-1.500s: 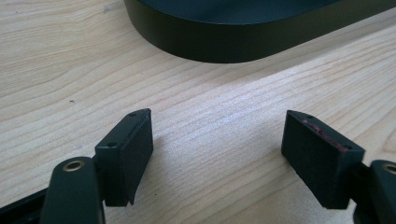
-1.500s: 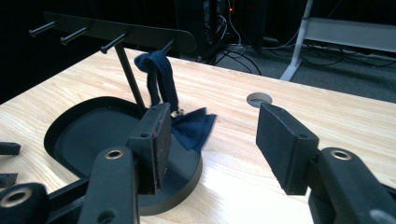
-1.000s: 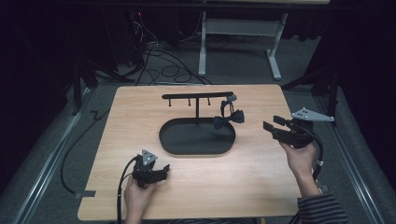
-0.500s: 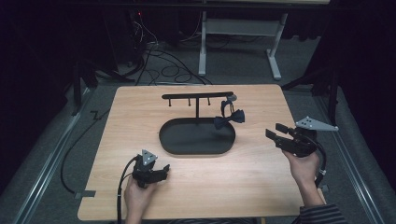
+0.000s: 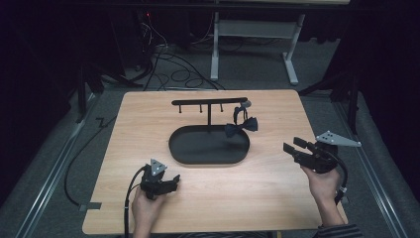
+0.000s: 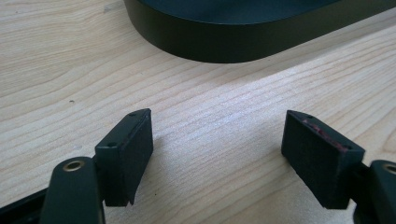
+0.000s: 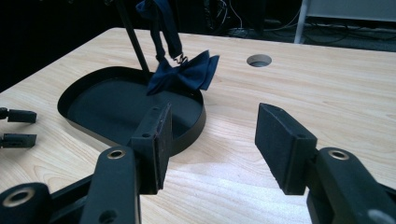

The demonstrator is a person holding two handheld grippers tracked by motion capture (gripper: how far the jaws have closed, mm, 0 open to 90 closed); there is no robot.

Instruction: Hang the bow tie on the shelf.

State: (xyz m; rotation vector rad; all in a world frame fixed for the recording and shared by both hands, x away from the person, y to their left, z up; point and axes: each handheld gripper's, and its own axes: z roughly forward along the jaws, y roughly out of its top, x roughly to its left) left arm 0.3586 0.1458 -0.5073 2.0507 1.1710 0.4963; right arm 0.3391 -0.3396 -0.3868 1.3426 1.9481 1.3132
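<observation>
where it hangs from the stand (image 5: 209, 101), navy bow tie (image 7: 183, 72), pinched centre, both claws open, empty

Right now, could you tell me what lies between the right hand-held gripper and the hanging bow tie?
Bare wooden table; the high view shows nothing between right hand-held gripper and bow tie.

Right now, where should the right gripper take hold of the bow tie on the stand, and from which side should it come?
Probably at the knot in the middle of the bow tie, which hangs by its strap from the right end of the stand over the tray. The wings flare wide; the centre is narrowest. The right gripper is open and already faces it, so come straight on from the right.
</observation>
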